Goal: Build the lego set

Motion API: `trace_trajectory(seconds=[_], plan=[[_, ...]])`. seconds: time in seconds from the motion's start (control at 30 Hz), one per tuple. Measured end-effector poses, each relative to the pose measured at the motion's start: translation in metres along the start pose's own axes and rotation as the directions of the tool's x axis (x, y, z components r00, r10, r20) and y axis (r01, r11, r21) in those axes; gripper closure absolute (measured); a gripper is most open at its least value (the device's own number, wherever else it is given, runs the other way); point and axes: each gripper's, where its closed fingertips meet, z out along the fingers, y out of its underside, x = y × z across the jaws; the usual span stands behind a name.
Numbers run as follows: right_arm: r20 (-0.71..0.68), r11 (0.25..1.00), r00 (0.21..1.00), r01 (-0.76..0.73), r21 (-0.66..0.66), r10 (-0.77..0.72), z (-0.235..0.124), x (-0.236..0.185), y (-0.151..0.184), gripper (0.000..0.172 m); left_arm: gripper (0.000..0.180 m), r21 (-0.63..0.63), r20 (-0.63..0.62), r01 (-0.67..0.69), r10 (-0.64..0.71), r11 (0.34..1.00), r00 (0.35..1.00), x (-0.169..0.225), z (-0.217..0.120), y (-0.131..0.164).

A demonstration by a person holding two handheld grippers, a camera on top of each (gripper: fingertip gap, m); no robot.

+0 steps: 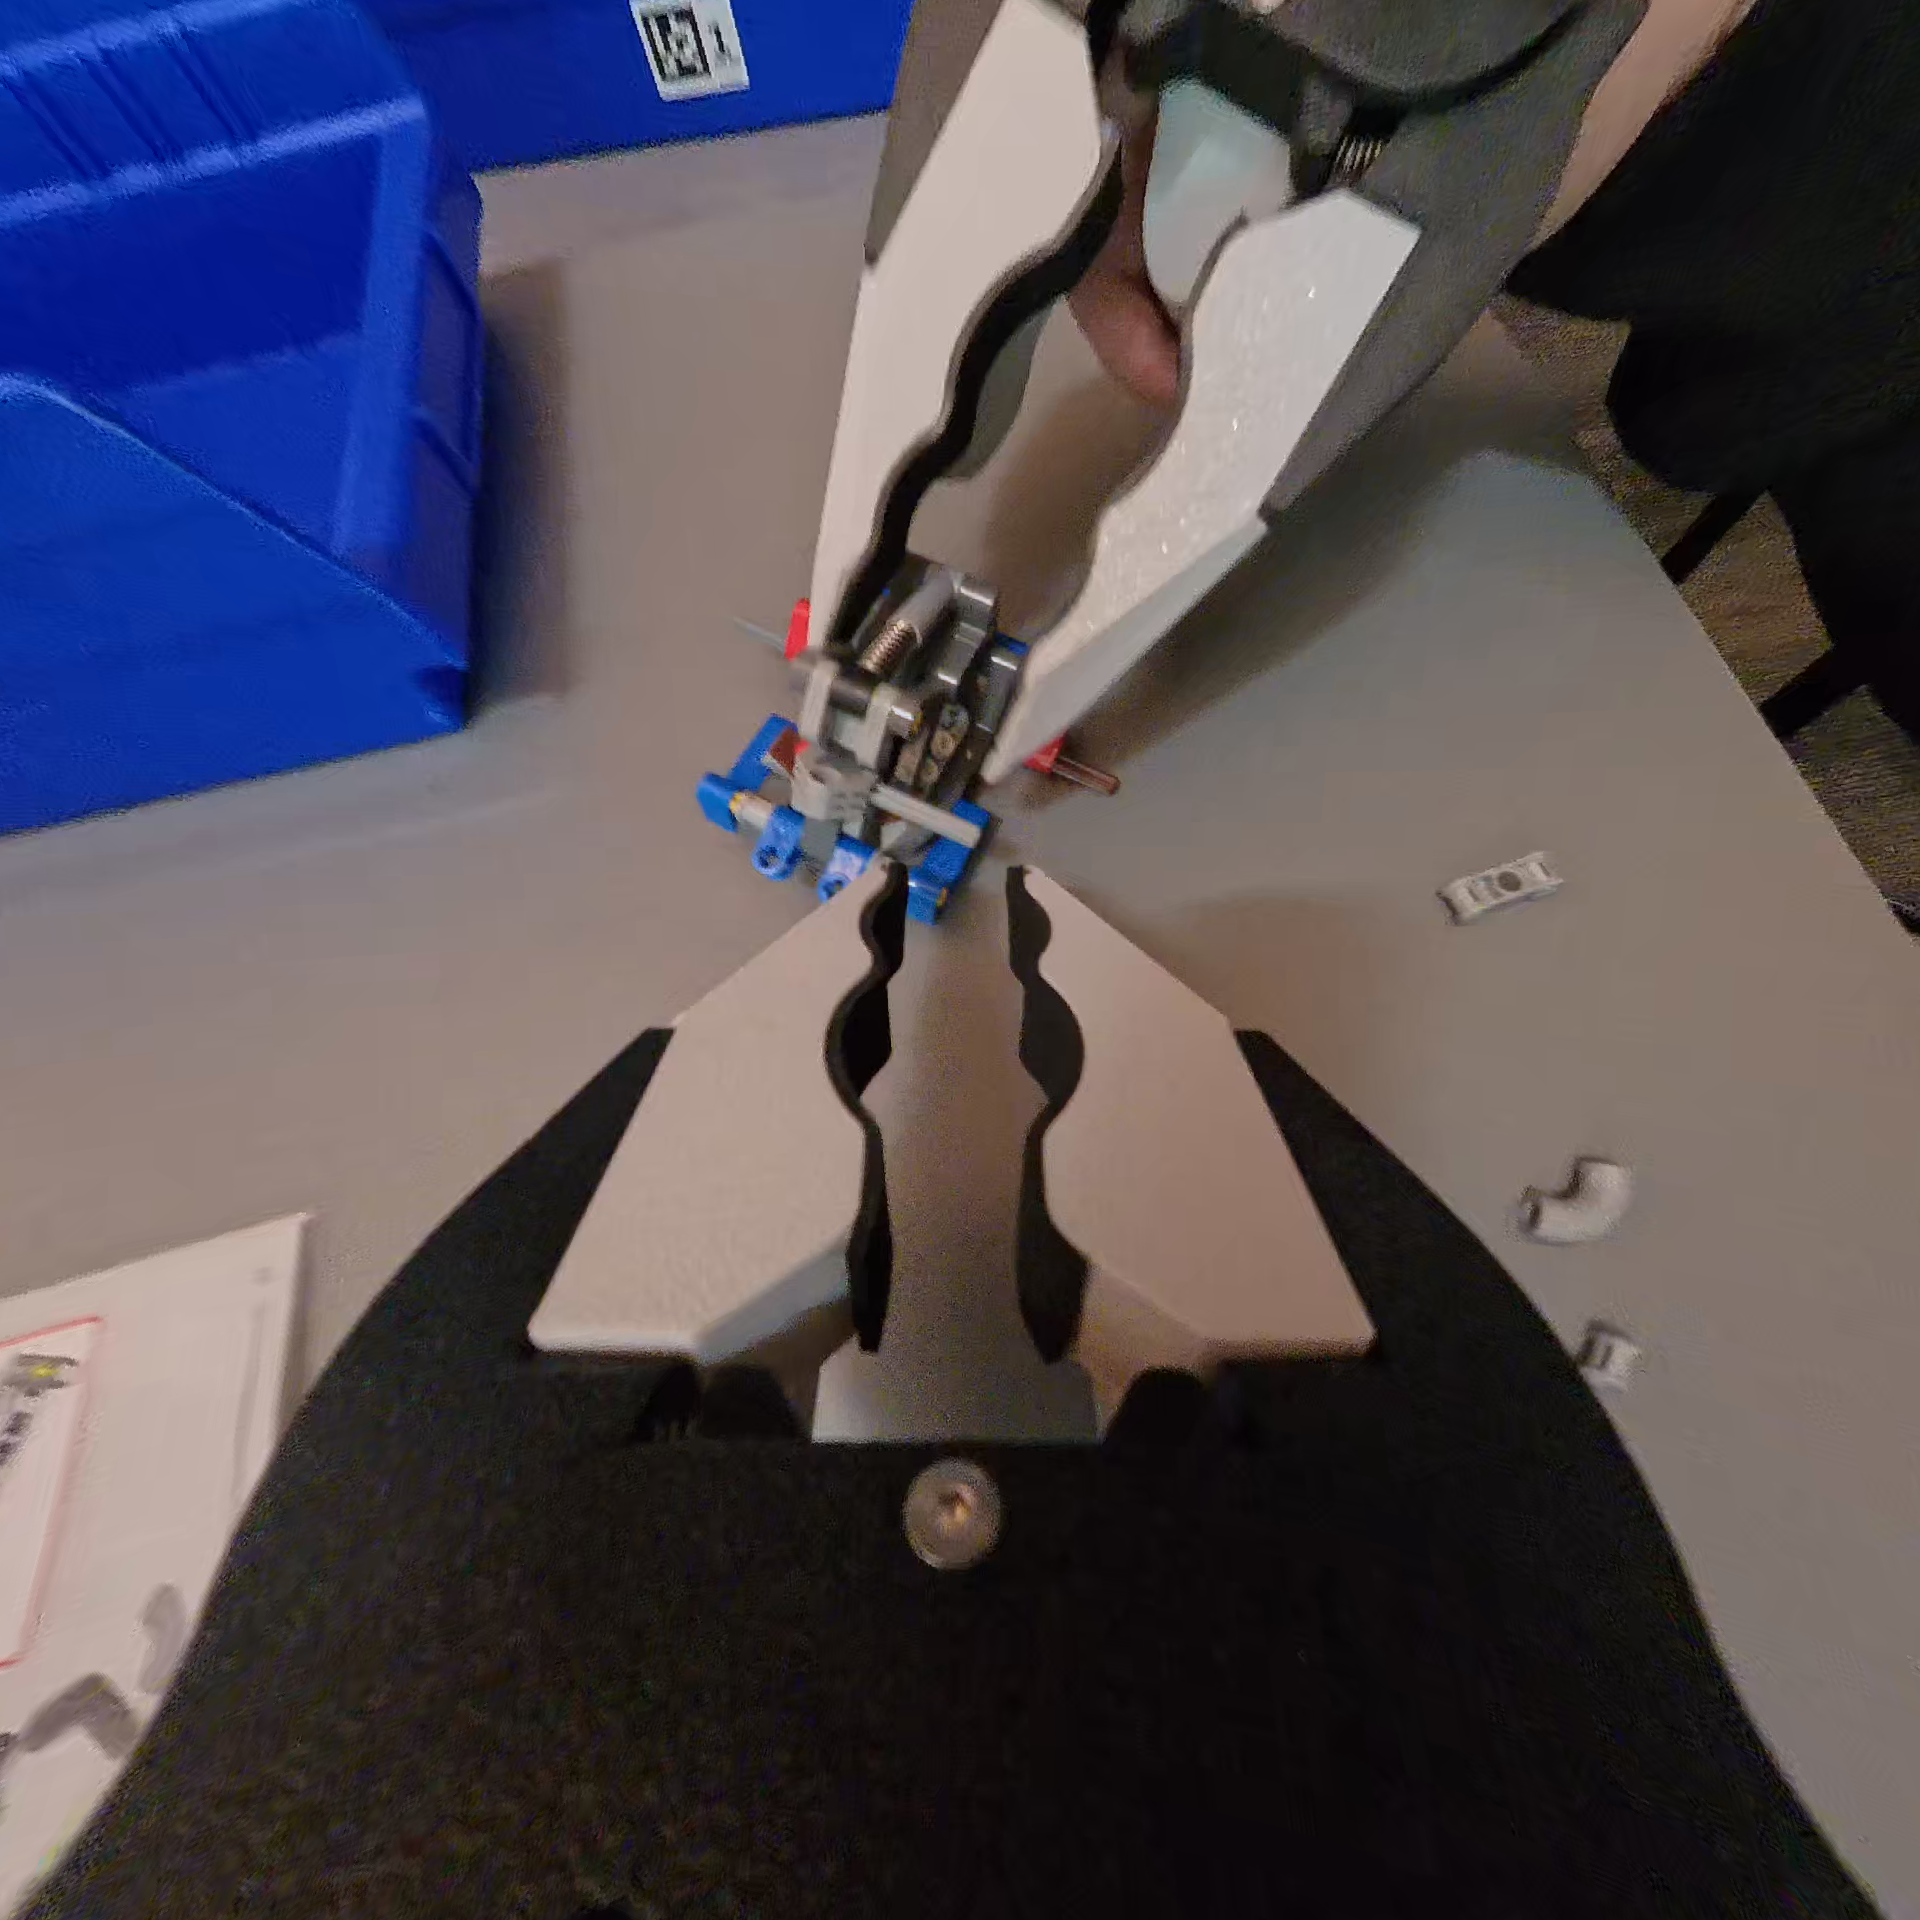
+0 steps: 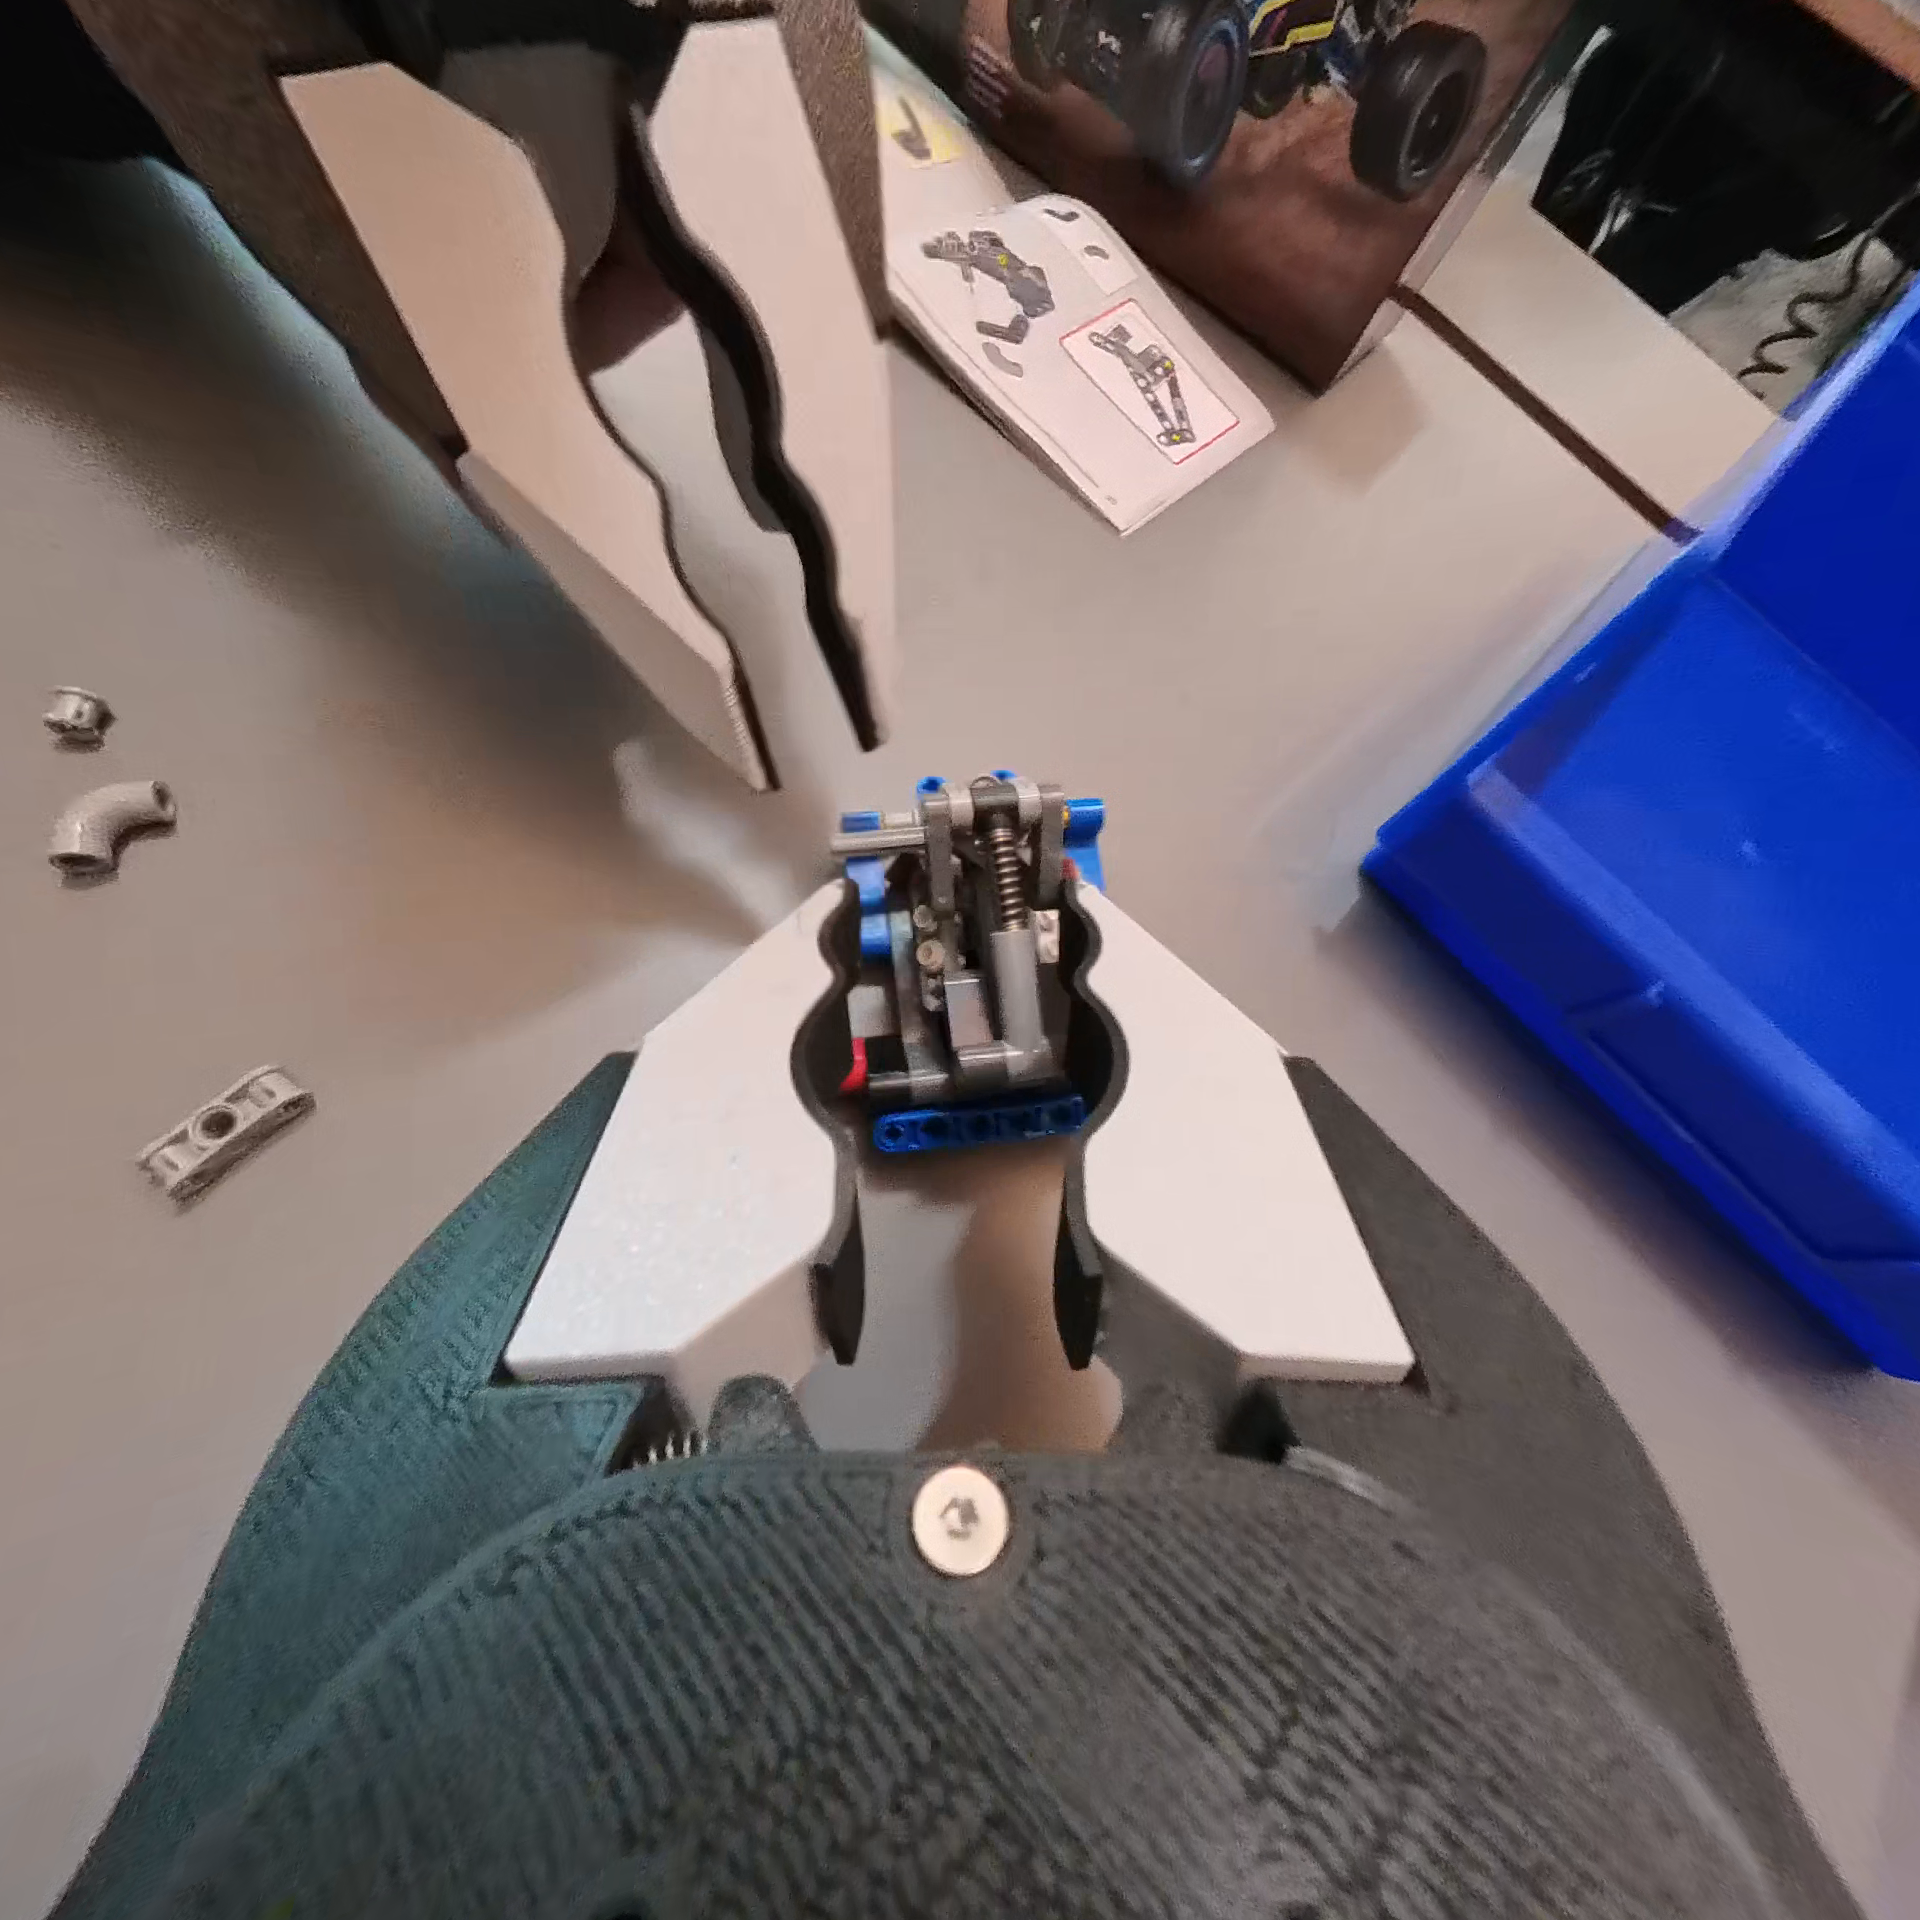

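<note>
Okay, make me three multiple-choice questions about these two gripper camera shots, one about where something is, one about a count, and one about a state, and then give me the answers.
1. Where is the blue bin in the right wrist view?
A. right of the brick assembly
B. left of it
C. under the booklet

2. How many loose grey pieces lie apart on the table?
A. one
B. three
C. six

3. How is the brick assembly placed?
A. lying alone on the table
B. inside the bin
C. between the right gripper's fingers

Answers:
1 A, the bin fills the right edge.
2 B, three separate grey pieces show in both views.
3 C, the fingers flank it on both sides, while the left gripper is empty.
</note>
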Motion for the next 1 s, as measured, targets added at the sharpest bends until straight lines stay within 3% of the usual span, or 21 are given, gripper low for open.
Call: trace_trajectory(seconds=[0.2, 0.53, 1.0], plan=[[-0.050, 1.000, 0.999, -0.002, -0.008, 0.001, -0.013, 0.010, -0.001, 0.153, 0.164, -0.040, 0.021, 0.065, -0.065, 0.997, 0.998, 0.012, 0.007, 0.006], [-0.043, 0.992, 0.997, 0.054, -0.112, -0.059, 0.004, 0.009, 0.009, 0.163, 0.169, -0.045, 0.136, 0.180, -0.172, 0.983, 0.976, 0.002, 0.017, 0.006], [-0.142, 0.986, 0.977, -0.162, -0.032, 0.156, 0.011, 0.014, 0.006, 0.167, 0.178, -0.003, 0.295, 0.271, -0.258, 0.963, 0.920, -0.021, 0.021, 0.009]])
